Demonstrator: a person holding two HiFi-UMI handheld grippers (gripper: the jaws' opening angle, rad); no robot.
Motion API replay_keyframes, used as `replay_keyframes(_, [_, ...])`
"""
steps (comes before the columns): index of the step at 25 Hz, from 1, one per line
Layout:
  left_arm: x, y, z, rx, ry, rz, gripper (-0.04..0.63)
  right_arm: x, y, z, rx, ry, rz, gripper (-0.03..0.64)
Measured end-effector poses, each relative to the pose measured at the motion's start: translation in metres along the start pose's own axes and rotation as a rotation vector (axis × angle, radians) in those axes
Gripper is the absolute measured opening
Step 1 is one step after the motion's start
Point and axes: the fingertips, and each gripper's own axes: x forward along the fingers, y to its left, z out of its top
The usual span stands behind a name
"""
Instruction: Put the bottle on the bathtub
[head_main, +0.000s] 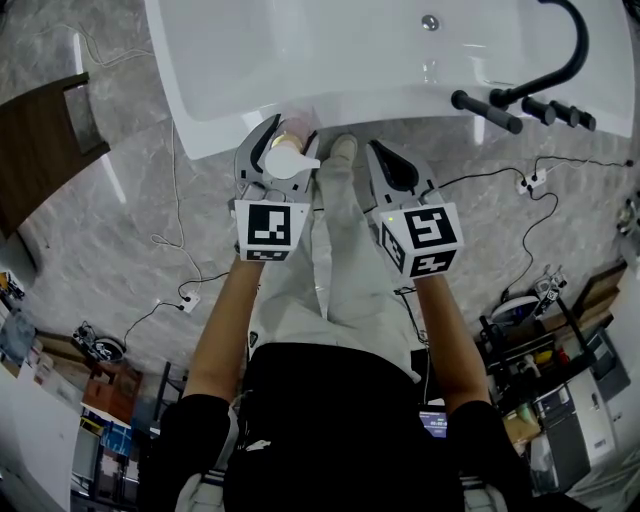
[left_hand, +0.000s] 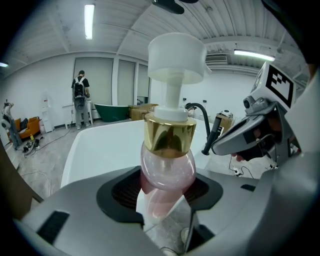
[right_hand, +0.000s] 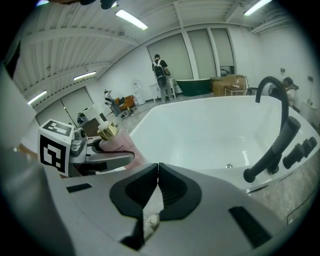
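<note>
By bathtub (head_main: 400, 100) rim, bottle (head_main: 290, 155); faucet (head_main: 560, 60) rightward

A white cable (head_main: 173, 180) runs over the grey marble floor (head_main: 110, 250), a dark wooden board (head_main: 40, 150) stands at the left, and a person (left_hand: 80, 100) stands far behind.

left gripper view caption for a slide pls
Left gripper holds a pink pump bottle in front of the white bathtub.

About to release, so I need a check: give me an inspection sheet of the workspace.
Surface: white bathtub rim, glossy.
Job's things: pink bottle with gold collar and white pump, upright, at the near rim.
Clutter: nothing seen on the rim.
Grippers: left gripper fingers clamp the bottle; right gripper shut, empty.
Cables: white cable, black cable on grey marble floor.
Surroundings: black faucet; cluttered shelves.
</note>
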Motion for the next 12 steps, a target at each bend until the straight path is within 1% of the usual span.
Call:
replay_keyframes(8, [0.0008,-0.0015,-0.0013,-0.017,-0.008,0.000,0.239,-0.0009,-0.0004,-0.0042,-0.001,0.003,0.001,0.023])
replay_keyframes(12, [0.0005,-0.0005,-0.0056,-0.026,0.004,-0.002,0.274,-0.0013,0.0006,-0.0050,-0.004,0.005,0.003,0.023])
